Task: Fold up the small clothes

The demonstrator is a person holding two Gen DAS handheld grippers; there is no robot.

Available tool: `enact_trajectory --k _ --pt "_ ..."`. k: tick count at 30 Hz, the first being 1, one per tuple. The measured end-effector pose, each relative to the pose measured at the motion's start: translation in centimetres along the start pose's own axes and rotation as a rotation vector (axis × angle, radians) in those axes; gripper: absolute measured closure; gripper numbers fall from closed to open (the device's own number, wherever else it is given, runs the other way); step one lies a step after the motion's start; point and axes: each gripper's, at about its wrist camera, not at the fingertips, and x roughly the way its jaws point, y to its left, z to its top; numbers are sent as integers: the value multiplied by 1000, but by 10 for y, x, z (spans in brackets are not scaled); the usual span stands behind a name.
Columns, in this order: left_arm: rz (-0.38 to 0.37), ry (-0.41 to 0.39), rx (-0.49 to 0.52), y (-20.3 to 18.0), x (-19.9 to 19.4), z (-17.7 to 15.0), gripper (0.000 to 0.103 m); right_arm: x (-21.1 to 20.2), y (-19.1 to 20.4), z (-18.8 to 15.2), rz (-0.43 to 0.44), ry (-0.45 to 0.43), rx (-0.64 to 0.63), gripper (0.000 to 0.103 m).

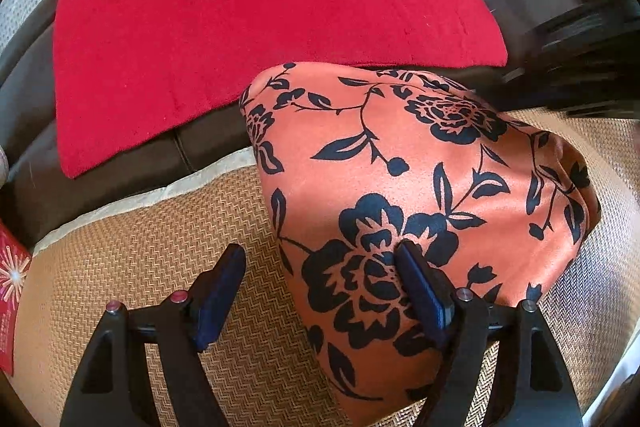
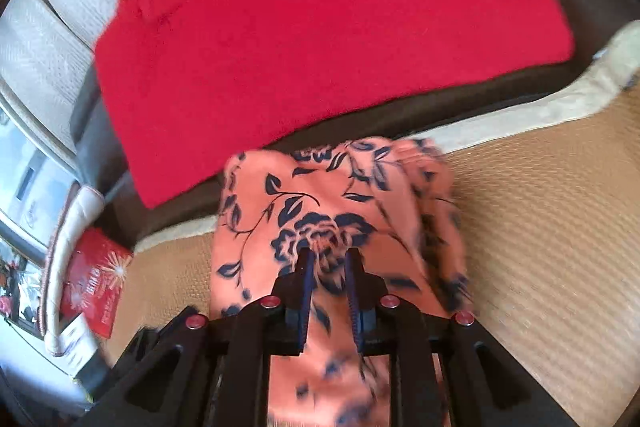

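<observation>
An orange garment with a black floral print [image 1: 400, 195] lies folded on a woven tan mat [image 1: 160, 247]. My left gripper [image 1: 320, 259] is open above its left edge; the right finger rests over the cloth, the left finger over the mat. In the right wrist view the same garment [image 2: 320, 207] is blurred. My right gripper [image 2: 328, 259] has its fingers narrowly apart with a fold of the orange cloth between them.
A red cloth [image 1: 260, 27] lies on the dark brown sofa seat [image 1: 100, 167] beyond the mat; it also shows in the right wrist view [image 2: 320, 27]. A red printed box [image 2: 96, 279] sits at the left. Pale cushions [image 2: 52, 47] stand at the far left.
</observation>
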Motion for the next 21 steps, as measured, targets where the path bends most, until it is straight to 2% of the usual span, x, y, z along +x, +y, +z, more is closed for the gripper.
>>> enact_trajectory --k 2,3,6,9,11,13,15,18,19,21 --pt "-5 6 3 1 2 0 24 33 -8 9 -65 64 3 85" --pt "-6 7 5 1 2 -1 24 51 -14 11 -67 102 19 85" --pt "-2 2 25 0 1 -2 24 48 -7 29 -59 90 30 83" --pt "-12 2 35 0 3 -1 24 41 15 46 52 51 -16 84" --pt "-22 4 34 2 4 -1 24 51 34 59 130 77 -50 84" --pt "-26 4 37 2 5 0 24 69 44 65 172 124 -76 84" --pt "-23 2 44 2 6 0 24 94 48 69 168 191 -66 84" --pt "-16 0 56 0 6 0 24 149 38 68 56 290 -35 84" --pt "-22 3 55 1 6 0 24 155 30 66 78 290 8 84" --pt "-36 11 48 2 5 1 24 142 24 64 116 249 51 84"
